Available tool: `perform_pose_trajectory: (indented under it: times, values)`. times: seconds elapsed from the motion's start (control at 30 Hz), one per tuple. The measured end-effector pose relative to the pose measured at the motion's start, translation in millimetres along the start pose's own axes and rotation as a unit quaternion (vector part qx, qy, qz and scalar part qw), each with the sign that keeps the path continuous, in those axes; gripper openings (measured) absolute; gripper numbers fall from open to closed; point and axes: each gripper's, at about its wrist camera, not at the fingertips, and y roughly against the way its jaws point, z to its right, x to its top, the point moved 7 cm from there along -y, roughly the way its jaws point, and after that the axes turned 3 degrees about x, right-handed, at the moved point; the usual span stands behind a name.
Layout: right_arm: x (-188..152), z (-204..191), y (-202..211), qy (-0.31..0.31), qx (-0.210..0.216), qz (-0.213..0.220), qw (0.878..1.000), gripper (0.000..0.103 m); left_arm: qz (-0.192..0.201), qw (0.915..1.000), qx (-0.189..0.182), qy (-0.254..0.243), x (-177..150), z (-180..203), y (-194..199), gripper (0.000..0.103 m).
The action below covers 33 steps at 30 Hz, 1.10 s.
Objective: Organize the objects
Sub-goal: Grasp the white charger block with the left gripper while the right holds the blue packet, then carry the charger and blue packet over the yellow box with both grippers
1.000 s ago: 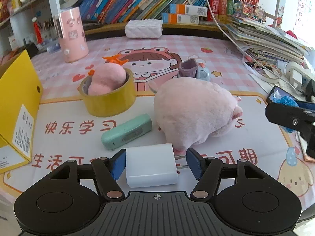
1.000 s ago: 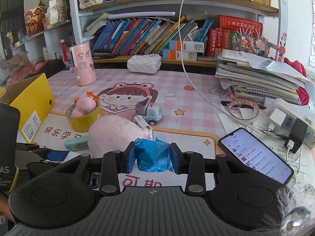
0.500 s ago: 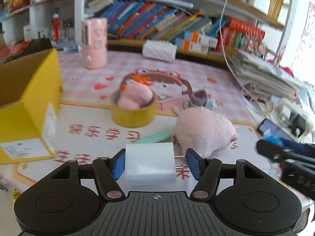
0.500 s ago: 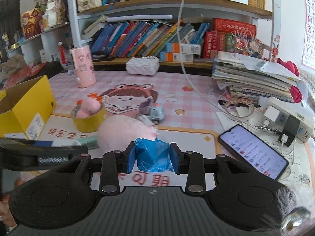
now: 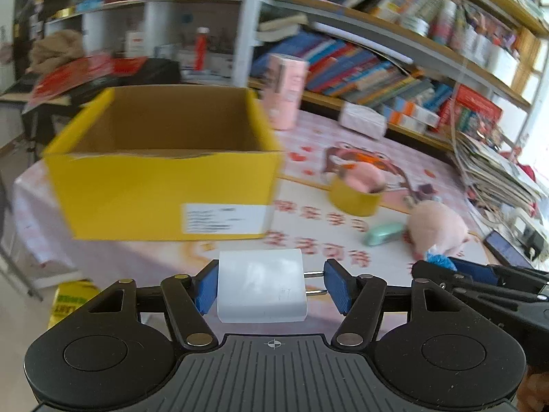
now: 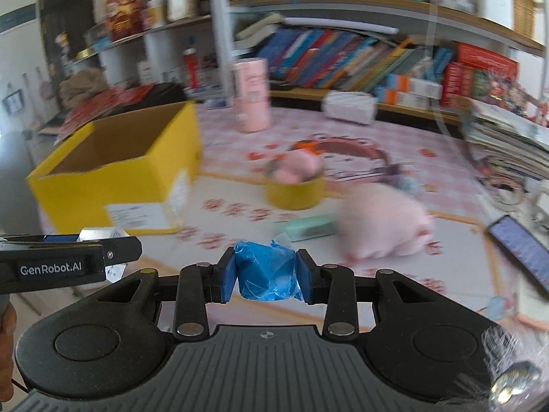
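My left gripper (image 5: pixel 271 286) is shut on a white plug charger (image 5: pixel 261 285), held in the air in front of the open yellow cardboard box (image 5: pixel 164 168). My right gripper (image 6: pixel 266 276) is shut on a crumpled blue plastic wrapper (image 6: pixel 266 274), held above the table's front edge. The box also shows in the right wrist view (image 6: pixel 116 178), to the left. The left gripper shows at the left edge of the right wrist view (image 6: pixel 68 261). A pink plush toy (image 5: pixel 437 228), a mint-green case (image 5: pixel 382 233) and a yellow tape roll (image 5: pixel 355 199) with a pink toy in it lie on the mat.
A pink cylinder cup (image 5: pixel 284 91) stands behind the box. A phone (image 6: pixel 523 245) lies at the right, near a stack of papers (image 5: pixel 497 175). Bookshelves (image 5: pixel 377 65) line the back. A small toy car (image 6: pixel 406 182) sits behind the plush.
Both grippers have pulled back, risen and swung left with their loads. The yellow box has come to the middle of the left wrist view, its open top showing.
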Motion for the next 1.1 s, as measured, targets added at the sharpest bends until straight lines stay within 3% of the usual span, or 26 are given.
perform_pose_trajectory:
  times: [0.23, 0.5, 0.8, 1.1]
  values:
    - [-10, -80, 2, 0.029, 0.031, -0.002, 0.999, 0.034, 0.006, 0.9997, 0.021, 0.015, -12, -62, 33, 0.063]
    - [-26, -140, 4, 0.025, 0.049, 0.0, 0.998, 0.034, 0.013, 0.9993, 0.034, 0.005, -25, -110, 60, 0.063]
    - [-32, -181, 3, 0.023, 0.055, 0.006, 0.998, 0.034, 0.028, 0.9989, 0.037, 0.001, -25, -141, 77, 0.063]
    - [-27, -191, 8, 0.037, 0.047, 0.008, 0.998, 0.034, 0.038, 0.999, 0.022, 0.007, -19, -144, 77, 0.063]
